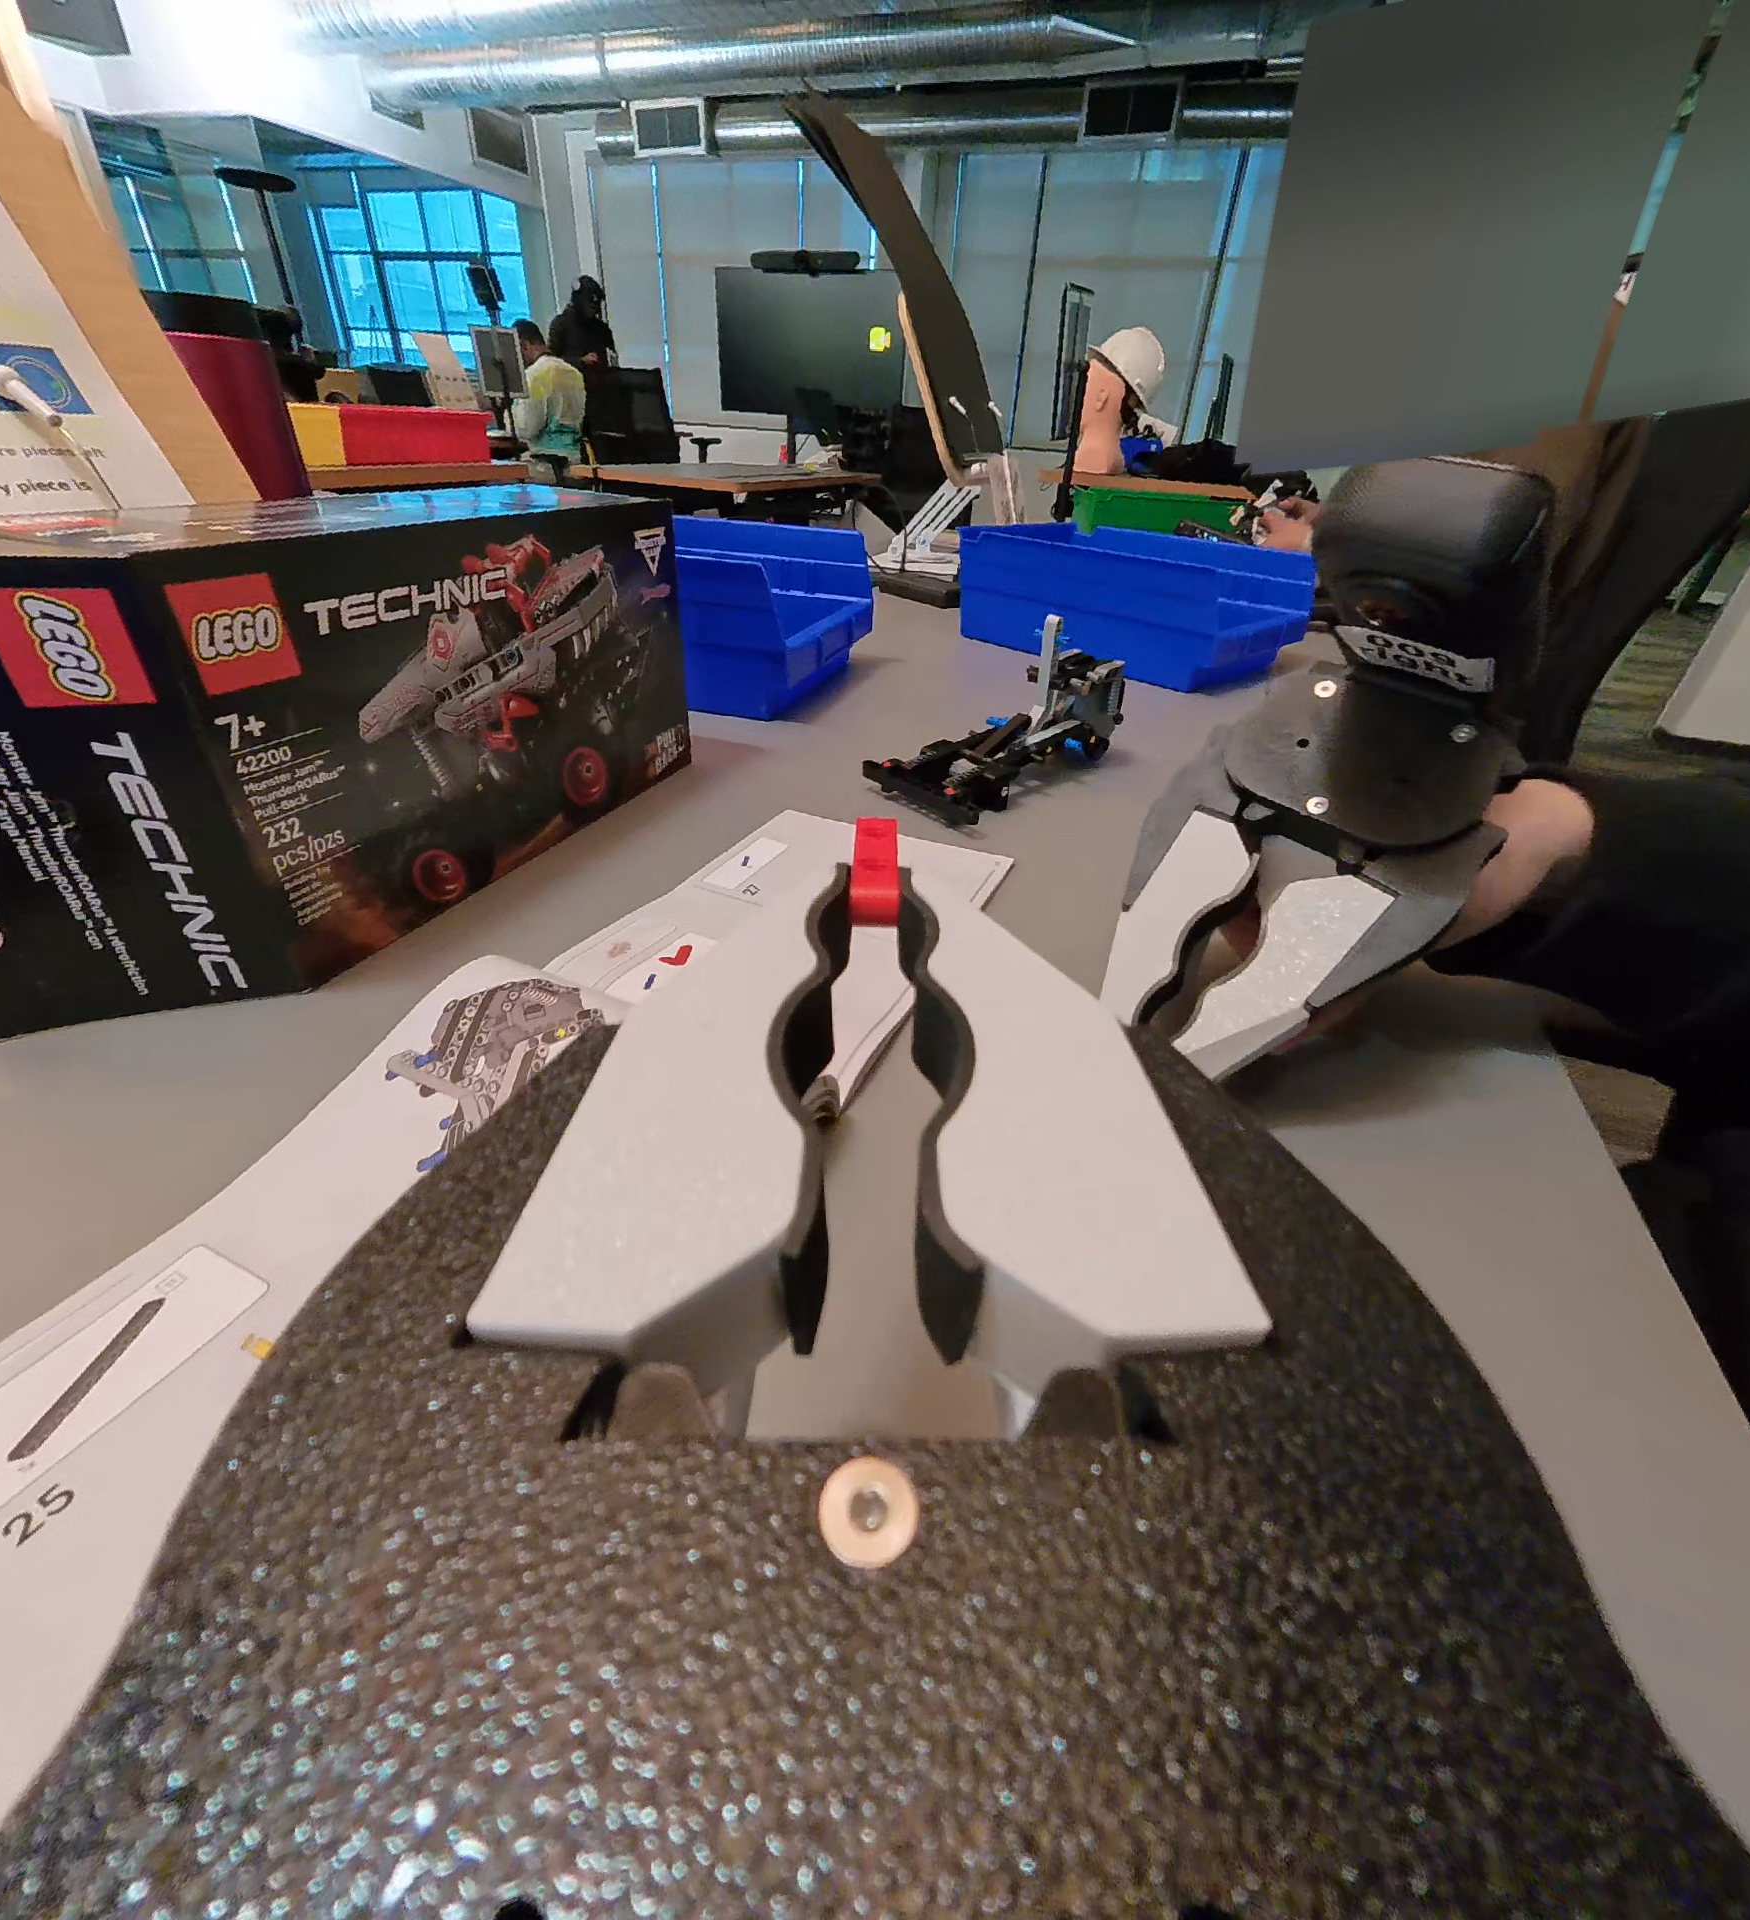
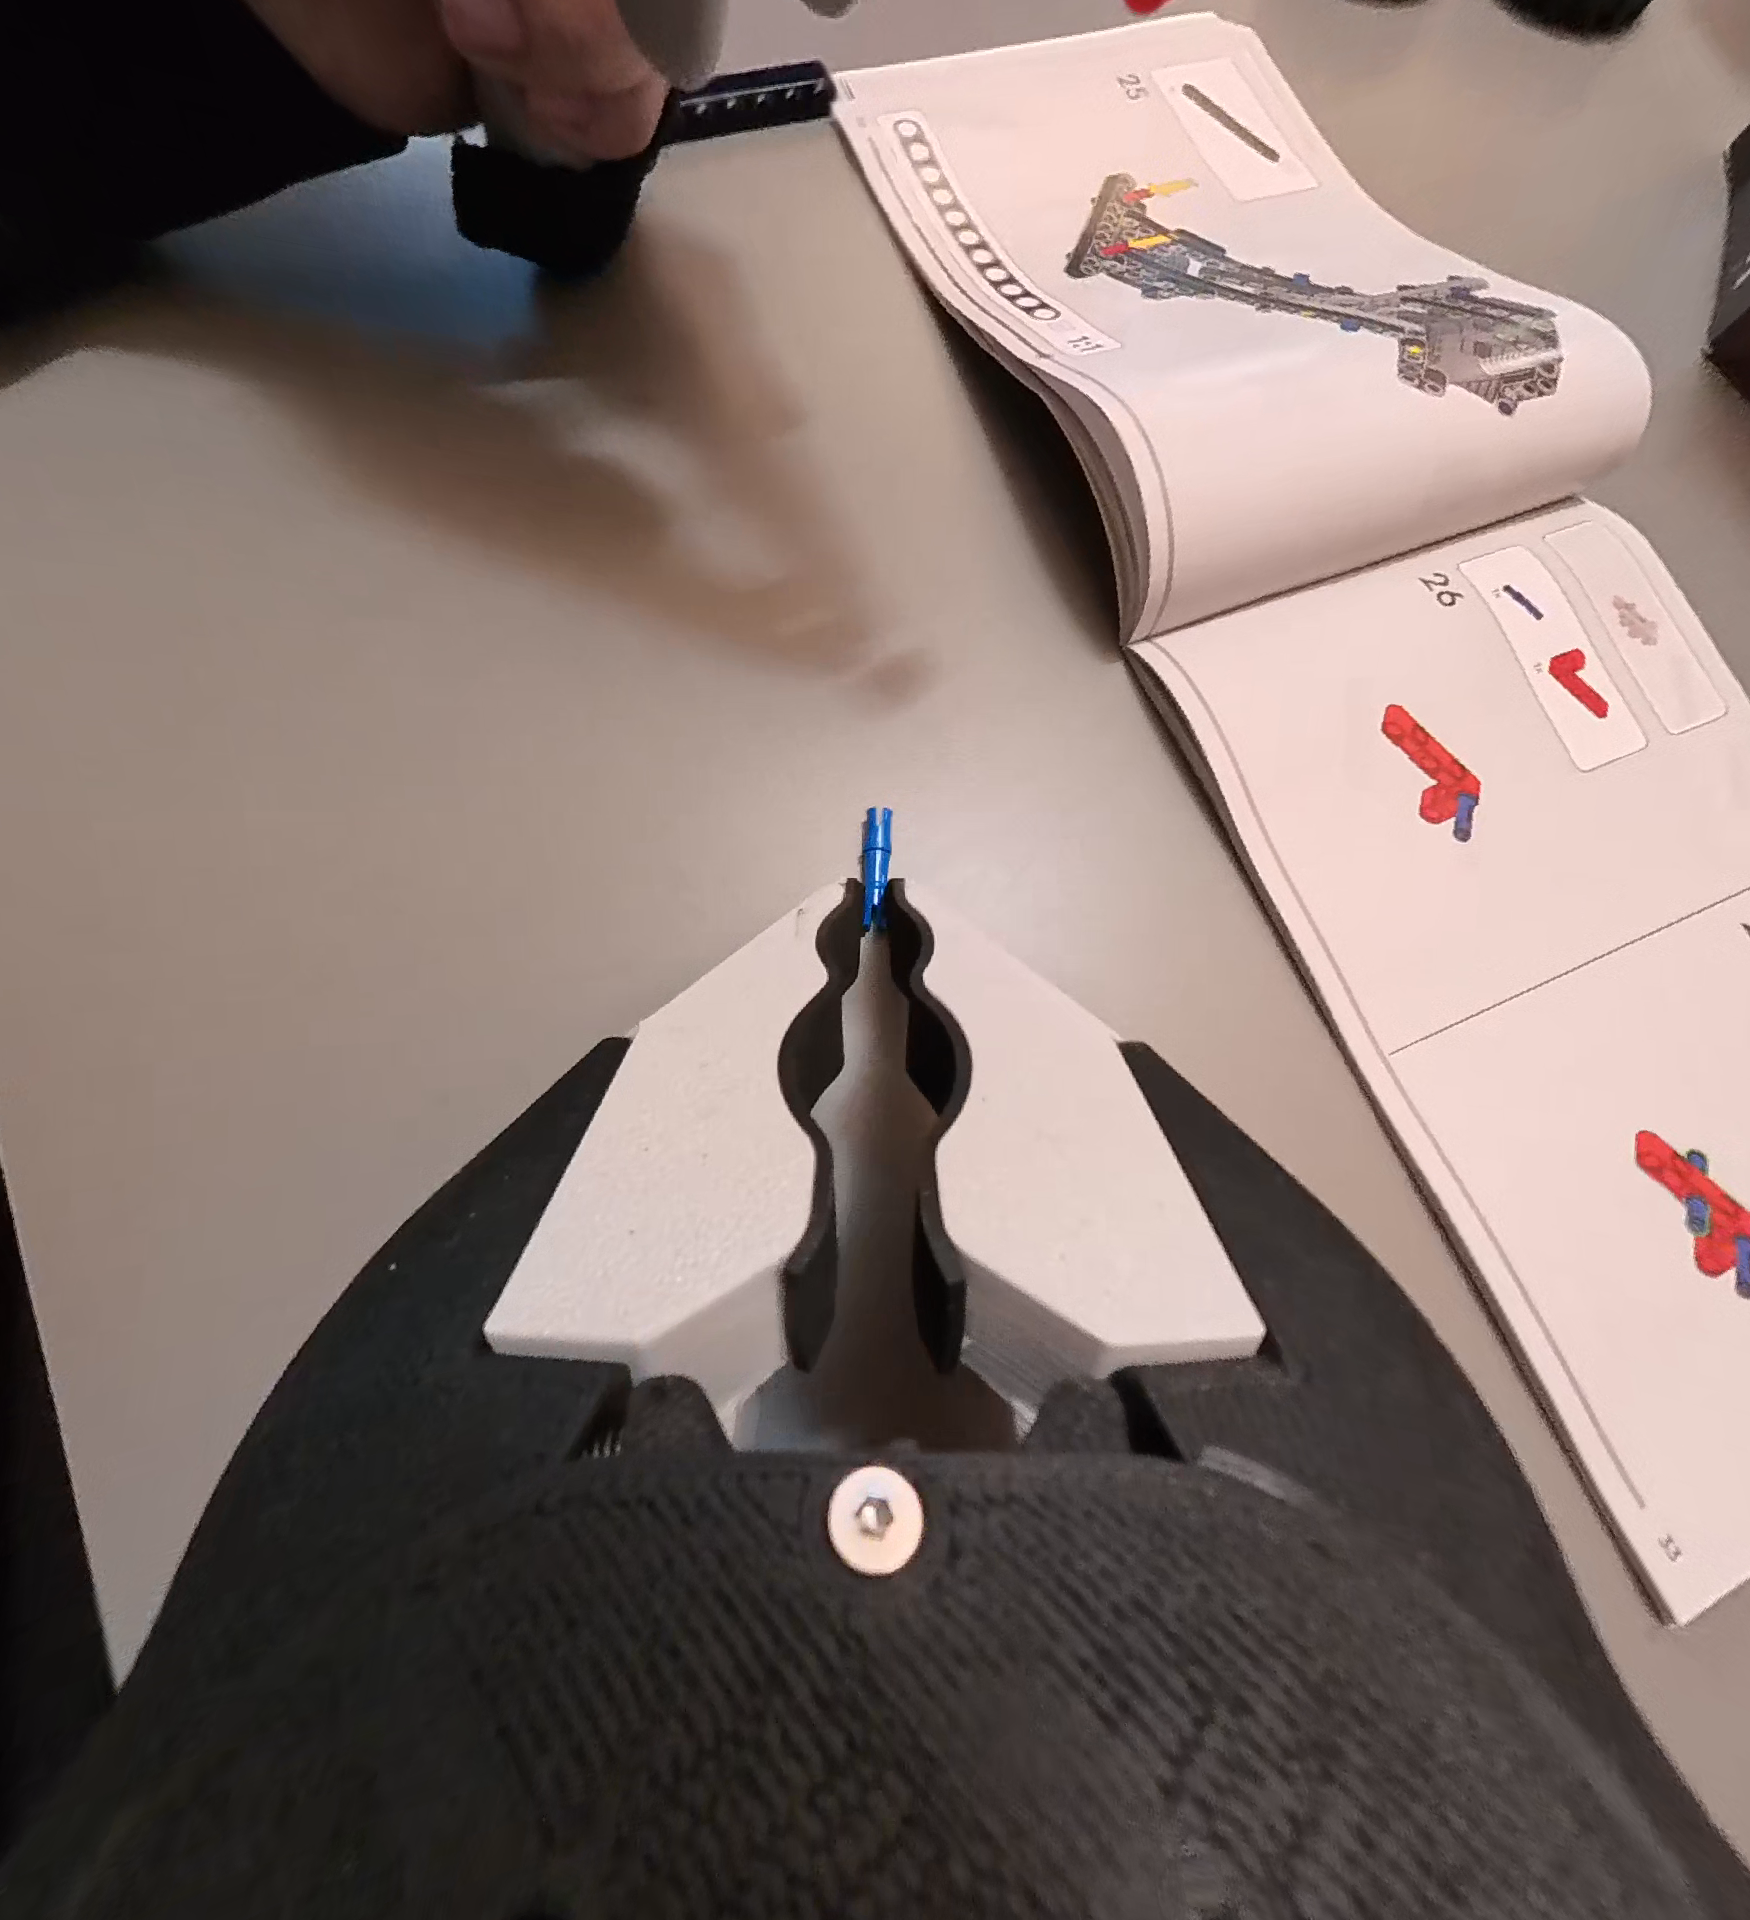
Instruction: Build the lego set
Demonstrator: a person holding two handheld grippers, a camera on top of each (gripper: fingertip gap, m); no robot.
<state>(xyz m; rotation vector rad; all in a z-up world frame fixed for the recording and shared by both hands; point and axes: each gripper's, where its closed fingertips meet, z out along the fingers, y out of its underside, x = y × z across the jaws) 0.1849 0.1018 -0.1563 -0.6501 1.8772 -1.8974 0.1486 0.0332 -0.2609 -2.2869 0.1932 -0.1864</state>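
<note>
Our left gripper pinches a red beam between its fingertips, the jaws drawn nearly together on the piece's lower end while the rest stands up above the tips. It hangs over the open instruction booklet, which lies flat on the grey table.

Our right gripper is likewise closed down to a narrow gap, and it holds a small blue pin at the very tips; most of the pin sticks out forward past the fingers. In the left wrist view we see this right gripper low over the table just to the right of the booklet, with a hand in a dark sleeve behind it. In the right wrist view the booklet lies to the right of the pin, apart from it.

Farther back on the table sits the partly built black chassis, with a grey beam standing up from it and blue pins along its side. It rests well apart from both grippers, in front of two blue bins. To the left stands the set's box, close beside the booklet's far edge. People and desks show in the room behind.
</note>
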